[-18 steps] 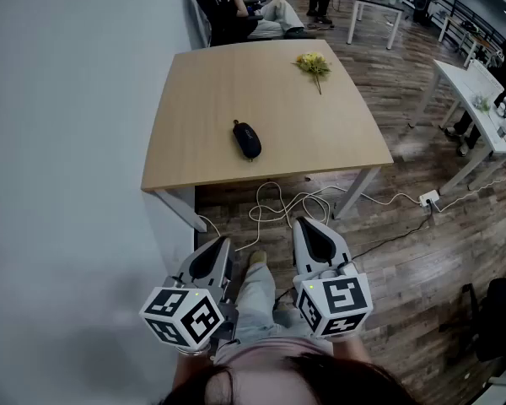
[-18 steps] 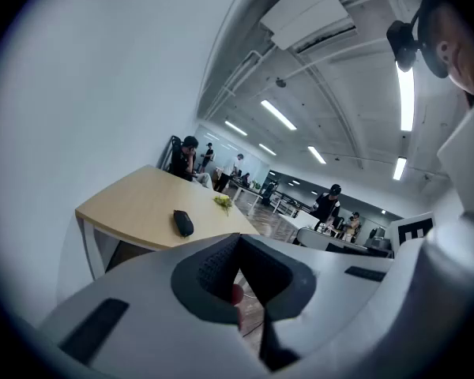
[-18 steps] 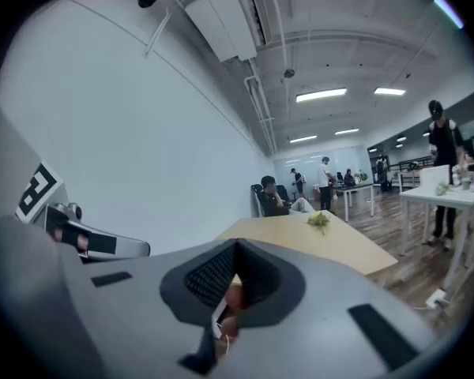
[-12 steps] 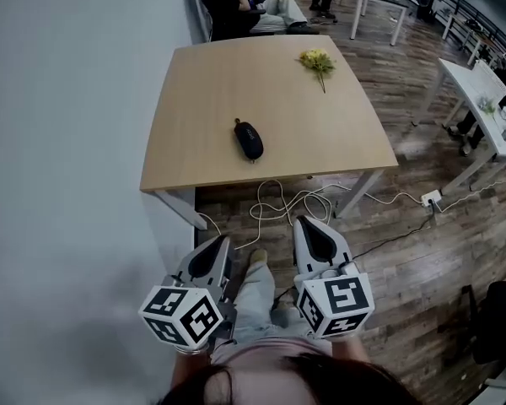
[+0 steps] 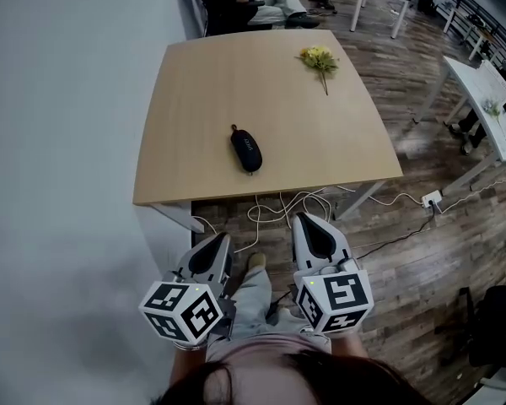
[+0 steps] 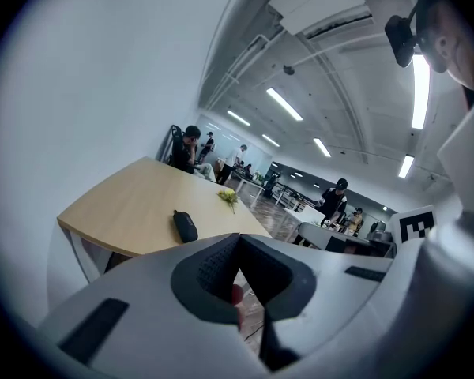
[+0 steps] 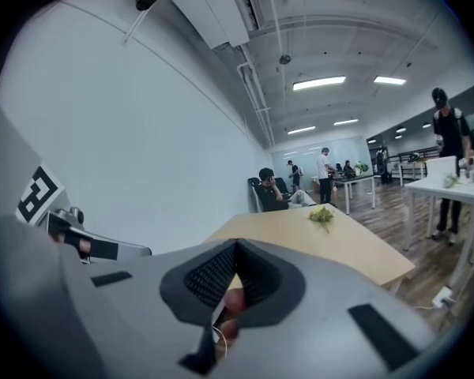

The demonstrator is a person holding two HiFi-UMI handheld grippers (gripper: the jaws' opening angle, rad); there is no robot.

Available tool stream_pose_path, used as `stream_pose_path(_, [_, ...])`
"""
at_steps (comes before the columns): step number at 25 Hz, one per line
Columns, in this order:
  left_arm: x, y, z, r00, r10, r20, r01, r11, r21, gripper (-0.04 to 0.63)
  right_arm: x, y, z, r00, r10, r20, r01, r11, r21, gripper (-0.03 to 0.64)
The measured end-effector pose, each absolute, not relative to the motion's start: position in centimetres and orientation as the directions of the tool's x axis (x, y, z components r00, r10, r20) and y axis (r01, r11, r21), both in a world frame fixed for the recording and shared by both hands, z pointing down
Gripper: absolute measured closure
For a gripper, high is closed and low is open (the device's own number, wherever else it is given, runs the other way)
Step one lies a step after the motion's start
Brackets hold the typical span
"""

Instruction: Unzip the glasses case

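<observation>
Lying flat on the pale wooden tabletop point(image 5: 236, 74), the black glasses case point(image 5: 246, 150) sits a little left of centre in the head view, close to the tabletop's lower edge. Its long axis runs almost straight up and down the frame, with the upper end leaning slightly left. A small tab sticks out of that upper end. I cannot make out the zip at this size.

My left tool point(image 5: 209, 256) is low in the frame, below the tabletop's edge and well apart from the case. Its jaws are pressed together with nothing between them. My right tool point(image 5: 318, 239) is near it on the right, its jaws also together and empty. Both point up the frame toward the tabletop.

White cables point(image 5: 291, 202) lie on the wooden floor point(image 5: 438, 142) between the tools and the tabletop. A sprig of yellow flowers point(image 5: 318, 60) lies on the tabletop's upper right, well apart from the case.
</observation>
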State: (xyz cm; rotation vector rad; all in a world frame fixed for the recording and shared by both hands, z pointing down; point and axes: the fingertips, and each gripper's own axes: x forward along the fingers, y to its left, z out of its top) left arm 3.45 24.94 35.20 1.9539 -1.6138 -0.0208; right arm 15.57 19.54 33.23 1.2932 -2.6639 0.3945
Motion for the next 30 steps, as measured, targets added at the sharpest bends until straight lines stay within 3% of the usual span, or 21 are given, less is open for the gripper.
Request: stream_pose_path(30, [-6.0,8.0,36.4,0.397,-0.843,0.363,-0.836,-0.169,0.521,0.6,6.3,4.1,32.5,-0.566,-0.777,0.274,-0.824,0.545,-0.158,0.604])
